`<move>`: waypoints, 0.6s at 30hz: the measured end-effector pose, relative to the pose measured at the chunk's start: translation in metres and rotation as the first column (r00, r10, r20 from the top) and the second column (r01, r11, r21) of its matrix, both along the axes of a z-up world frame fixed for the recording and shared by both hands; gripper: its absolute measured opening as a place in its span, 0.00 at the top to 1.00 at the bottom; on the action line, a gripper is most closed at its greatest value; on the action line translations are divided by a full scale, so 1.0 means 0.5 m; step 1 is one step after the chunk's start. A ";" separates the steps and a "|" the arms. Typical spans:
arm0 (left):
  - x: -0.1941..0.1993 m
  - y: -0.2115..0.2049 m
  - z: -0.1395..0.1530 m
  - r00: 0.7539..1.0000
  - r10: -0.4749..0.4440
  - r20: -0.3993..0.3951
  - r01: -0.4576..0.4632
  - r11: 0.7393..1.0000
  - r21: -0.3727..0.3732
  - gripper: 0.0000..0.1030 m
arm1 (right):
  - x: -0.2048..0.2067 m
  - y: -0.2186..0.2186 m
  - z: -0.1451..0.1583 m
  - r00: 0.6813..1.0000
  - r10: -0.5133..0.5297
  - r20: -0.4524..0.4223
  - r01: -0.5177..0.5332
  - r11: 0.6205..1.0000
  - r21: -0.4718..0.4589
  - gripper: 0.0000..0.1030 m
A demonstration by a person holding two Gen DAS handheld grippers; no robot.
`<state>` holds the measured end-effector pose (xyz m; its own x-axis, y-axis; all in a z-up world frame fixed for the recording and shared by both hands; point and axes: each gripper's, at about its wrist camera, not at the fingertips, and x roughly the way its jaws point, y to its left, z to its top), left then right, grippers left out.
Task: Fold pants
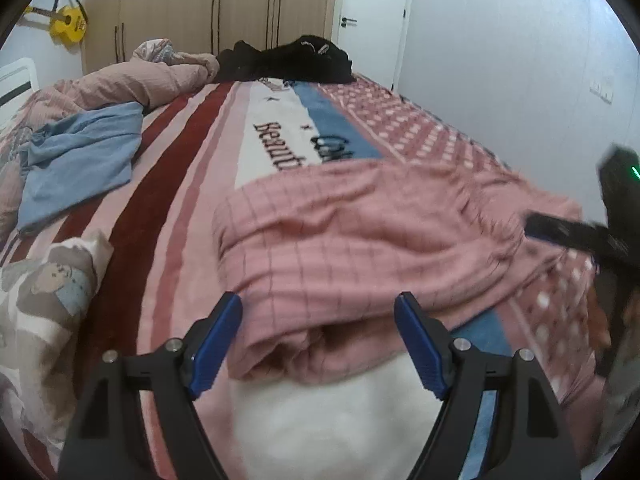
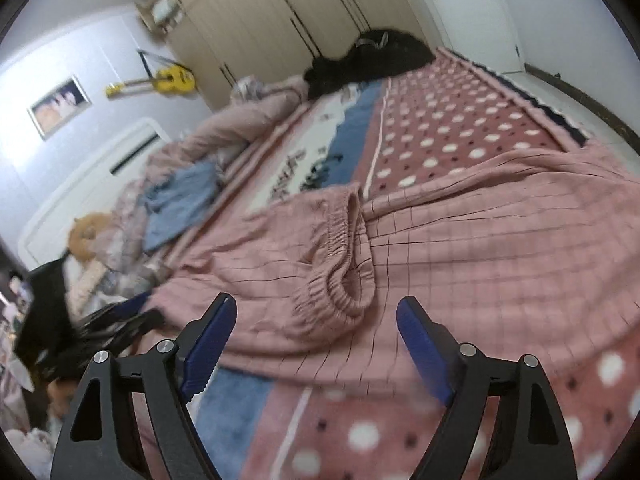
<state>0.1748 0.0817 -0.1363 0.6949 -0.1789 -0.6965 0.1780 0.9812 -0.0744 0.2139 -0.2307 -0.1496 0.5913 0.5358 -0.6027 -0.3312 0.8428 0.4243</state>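
**Both tongs spread, pink pants lying loose ahead of them**

Blue pads of your left gripper (image 1: 318, 312) sit nearest the lens in the left wrist view, and they stand wide apart with nothing pinched between them. Just beyond those tips lies the pink checked pants (image 1: 360, 240), bunched into a folded heap on the bedspread (image 1: 180, 184); the near folded edge of the cloth falls between the two fingers and a little ahead of them, but the pads do not press on it. At the right edge of that view you can see your other tool as a dark blurred shape, its finger reaching over the far right part of the pants; whether it touches the cloth cannot be told from there.

From the right wrist view, your right gripper (image 2: 316, 312) is also spread wide and holds nothing. The pants (image 2: 460, 240) spread out in front of it across the spotted part of the bedspread (image 2: 440, 132), with the gathered elastic waistband (image 2: 340, 256) curled open just beyond and between the fingertips, apart from both pads. The near hem of the cloth lies under the gap between the fingers.

Farther up the bed lie a blue garment (image 1: 80, 156), a rumpled pink quilt (image 1: 132, 80) and a black heap of clothing (image 1: 288, 60). A yellow guitar (image 1: 66, 22) hangs on the wall
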 end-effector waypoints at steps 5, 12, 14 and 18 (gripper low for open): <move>0.007 0.008 -0.025 0.999 0.047 -0.002 -0.047 0.998 0.043 0.27 | 0.069 0.041 -0.051 0.999 0.002 -0.052 -0.005 0.998 -0.064 0.27; 0.007 0.038 -0.045 0.986 0.167 0.019 -0.168 0.978 0.120 0.49 | 0.099 0.054 -0.067 0.995 -0.004 -0.096 0.003 1.000 -0.009 0.80; 0.003 0.051 -0.043 0.979 0.201 0.032 -0.203 0.971 0.124 0.51 | 0.094 0.048 -0.061 0.997 -0.018 -0.080 0.019 1.000 0.008 0.81; -0.010 0.082 -0.037 0.964 0.261 0.048 -0.265 0.961 0.085 0.51 | 0.077 0.038 -0.030 0.999 -0.032 -0.022 0.033 0.999 0.030 0.82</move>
<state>0.1699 0.1226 -0.1548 0.7338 0.0753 -0.6752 -0.0862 0.9961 0.0174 0.2522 -0.2115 -0.1645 0.5958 0.5345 -0.5994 -0.2943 0.8397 0.4563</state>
